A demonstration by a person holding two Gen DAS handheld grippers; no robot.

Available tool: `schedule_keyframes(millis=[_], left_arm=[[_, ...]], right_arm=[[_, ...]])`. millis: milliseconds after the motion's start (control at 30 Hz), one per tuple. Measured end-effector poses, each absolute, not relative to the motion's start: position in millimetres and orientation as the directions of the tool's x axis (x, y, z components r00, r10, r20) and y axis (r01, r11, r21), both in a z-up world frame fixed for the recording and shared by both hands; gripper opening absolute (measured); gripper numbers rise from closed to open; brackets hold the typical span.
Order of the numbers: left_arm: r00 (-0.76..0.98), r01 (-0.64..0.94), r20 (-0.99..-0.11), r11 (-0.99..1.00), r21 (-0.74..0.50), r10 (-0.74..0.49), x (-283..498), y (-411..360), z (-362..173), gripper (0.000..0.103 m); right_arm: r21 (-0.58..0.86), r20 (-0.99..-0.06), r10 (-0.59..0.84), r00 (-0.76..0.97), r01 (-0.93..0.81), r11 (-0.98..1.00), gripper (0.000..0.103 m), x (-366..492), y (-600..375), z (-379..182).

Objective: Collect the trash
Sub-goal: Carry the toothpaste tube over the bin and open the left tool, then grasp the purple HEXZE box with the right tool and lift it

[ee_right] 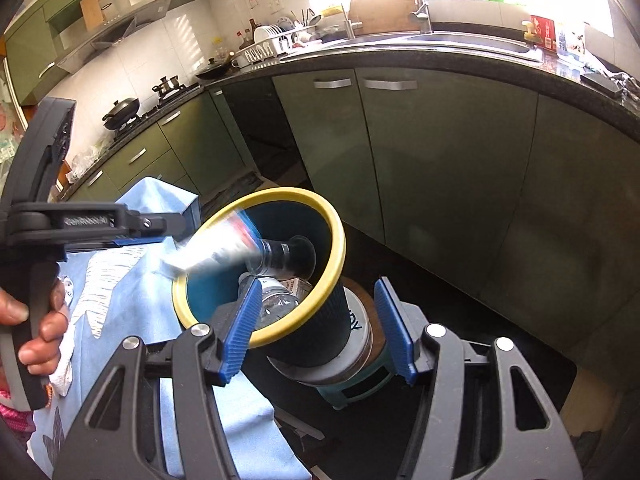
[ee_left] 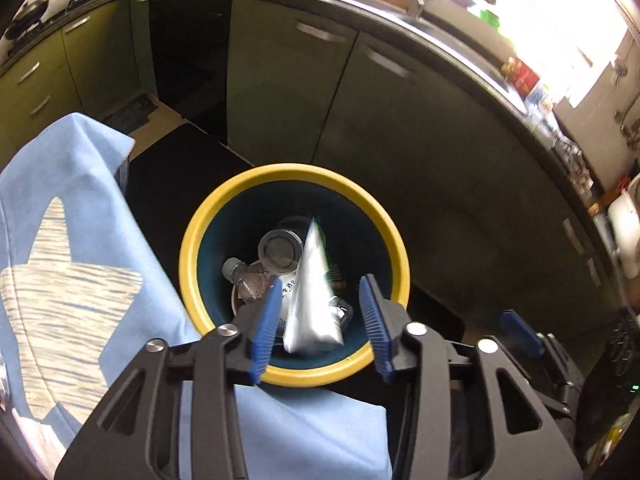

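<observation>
A dark bin with a yellow rim (ee_left: 192,256) stands beside the blue-clothed table; it also shows in the right wrist view (ee_right: 338,248). Inside lie a clear plastic bottle (ee_left: 248,280), a round clear cup (ee_left: 280,250) and other scraps. A silvery white wrapper (ee_left: 312,300) is in mid-air over the bin mouth, blurred, clear of both pads; it also shows in the right wrist view (ee_right: 216,252). My left gripper (ee_left: 324,320) is open right above the bin. My right gripper (ee_right: 320,328) is open and empty, its jaws either side of the bin's lower body.
A blue cloth with pale star patterns (ee_left: 80,240) covers the table at the left. Green kitchen cabinets (ee_right: 440,160) and a dark counter with a sink (ee_right: 460,44) curve behind. The bin sits on a round stool (ee_right: 352,376) on a dark floor.
</observation>
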State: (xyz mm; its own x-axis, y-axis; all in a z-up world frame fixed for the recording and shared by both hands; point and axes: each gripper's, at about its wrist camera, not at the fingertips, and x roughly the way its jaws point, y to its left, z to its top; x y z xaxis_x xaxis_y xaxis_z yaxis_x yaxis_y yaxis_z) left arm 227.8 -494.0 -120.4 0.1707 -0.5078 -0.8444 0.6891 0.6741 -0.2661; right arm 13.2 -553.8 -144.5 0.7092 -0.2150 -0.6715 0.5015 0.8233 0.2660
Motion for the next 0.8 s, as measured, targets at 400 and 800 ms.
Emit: schedule_keyframes(millis=[400,800], left_arm=[[0.454,0.628,-0.675,0.746,-0.221,-0.582,196,-320,-51,0.077],[0.718,0.344,-0.603,0.930,-0.126,-0.347,190,-113,-55,0.090]], right_arm=[[0.248,-0.685,-0.186,0.704,0.466,0.849,0.056,31,-535,-145],[0.167,-0.718,-0.113,0.687,0.328,0.930,0.056,81,-462,-136]])
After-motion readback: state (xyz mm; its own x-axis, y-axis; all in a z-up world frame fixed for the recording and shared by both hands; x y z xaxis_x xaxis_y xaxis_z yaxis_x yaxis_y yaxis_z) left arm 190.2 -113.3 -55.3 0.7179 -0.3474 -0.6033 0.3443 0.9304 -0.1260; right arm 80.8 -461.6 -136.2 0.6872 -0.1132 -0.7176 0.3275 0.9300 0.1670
